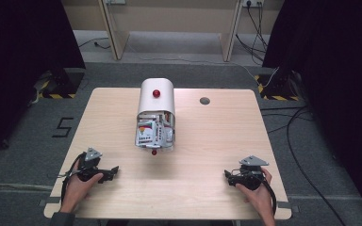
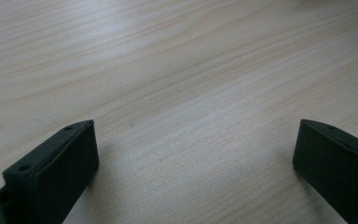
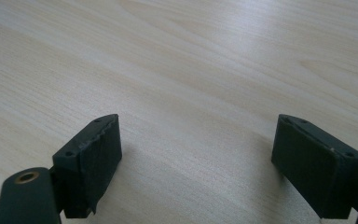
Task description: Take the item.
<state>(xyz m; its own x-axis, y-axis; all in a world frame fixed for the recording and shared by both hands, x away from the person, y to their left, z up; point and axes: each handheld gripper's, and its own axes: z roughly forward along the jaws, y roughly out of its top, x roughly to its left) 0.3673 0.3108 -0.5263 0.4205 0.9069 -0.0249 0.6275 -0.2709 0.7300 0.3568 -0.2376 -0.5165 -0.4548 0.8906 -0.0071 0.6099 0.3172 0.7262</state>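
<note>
A white bread-box-shaped container (image 1: 156, 104) with a rounded top and a red knob (image 1: 156, 93) lies in the middle of the wooden table (image 1: 207, 141). Its front stands open, with colourful packets (image 1: 153, 132) showing inside and a second small red knob (image 1: 154, 152) at its near edge. My left gripper (image 1: 114, 171) rests near the front left of the table, jaws wide apart over bare wood (image 2: 196, 154). My right gripper (image 1: 227, 176) rests at the front right, also open with nothing between its jaws (image 3: 196, 149).
A small grey round disc (image 1: 204, 100) is set in the table at the back right. Beyond the table lie grey carpet, wooden furniture legs (image 1: 111, 28) and loose cables (image 1: 297, 141). Black curtains stand at both sides.
</note>
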